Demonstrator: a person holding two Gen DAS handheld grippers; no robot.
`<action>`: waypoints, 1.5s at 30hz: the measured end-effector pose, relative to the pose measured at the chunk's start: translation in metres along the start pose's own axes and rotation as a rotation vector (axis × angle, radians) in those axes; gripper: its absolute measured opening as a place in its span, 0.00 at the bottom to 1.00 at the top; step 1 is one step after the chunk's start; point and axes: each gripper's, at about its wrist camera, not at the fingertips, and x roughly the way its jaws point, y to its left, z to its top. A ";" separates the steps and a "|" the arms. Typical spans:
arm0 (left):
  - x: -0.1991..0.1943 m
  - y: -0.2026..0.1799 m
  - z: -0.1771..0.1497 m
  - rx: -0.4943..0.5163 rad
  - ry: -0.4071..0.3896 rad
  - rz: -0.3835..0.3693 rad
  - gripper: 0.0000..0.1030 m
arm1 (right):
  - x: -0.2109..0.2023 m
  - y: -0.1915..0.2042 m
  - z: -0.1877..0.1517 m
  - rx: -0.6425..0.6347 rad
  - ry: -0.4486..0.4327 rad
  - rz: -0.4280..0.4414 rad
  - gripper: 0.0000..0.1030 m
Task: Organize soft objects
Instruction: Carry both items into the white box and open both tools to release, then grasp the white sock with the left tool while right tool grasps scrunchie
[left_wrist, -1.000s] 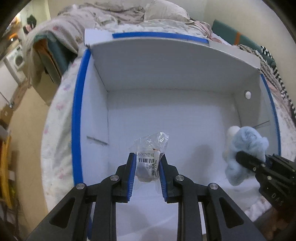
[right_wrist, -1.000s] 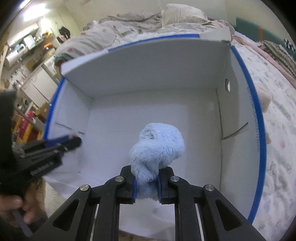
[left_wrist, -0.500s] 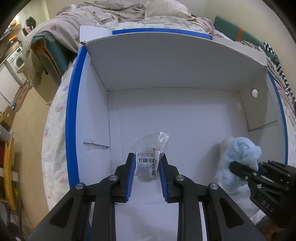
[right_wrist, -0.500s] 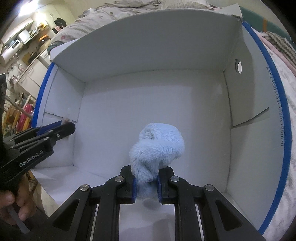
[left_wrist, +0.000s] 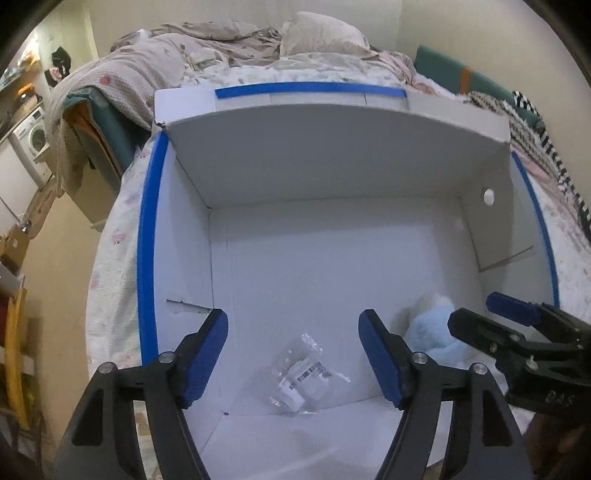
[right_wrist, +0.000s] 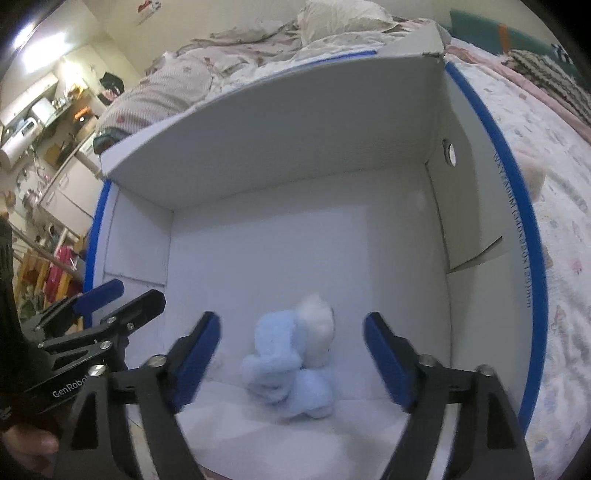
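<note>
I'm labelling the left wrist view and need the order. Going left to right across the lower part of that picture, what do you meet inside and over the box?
Blue-edged left wall of the box → clear plastic packet → light blue plush toy → right gripper, open.

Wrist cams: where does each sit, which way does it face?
Left wrist: on the left gripper, facing into the white box at the clear packet; own open fingers show.
Right wrist: on the right gripper, facing the blue plush; own open fingers show.
Shared: box, plush, each other's gripper.
</note>
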 end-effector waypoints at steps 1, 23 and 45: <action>-0.002 0.002 -0.001 -0.010 -0.003 -0.002 0.69 | -0.002 0.001 0.000 -0.004 -0.011 0.001 0.98; -0.081 0.029 -0.038 -0.100 -0.156 0.059 0.69 | -0.055 -0.010 -0.030 0.035 -0.103 -0.067 0.98; -0.074 0.064 -0.146 -0.206 0.091 0.073 0.69 | -0.057 -0.017 -0.102 0.080 0.053 -0.078 0.98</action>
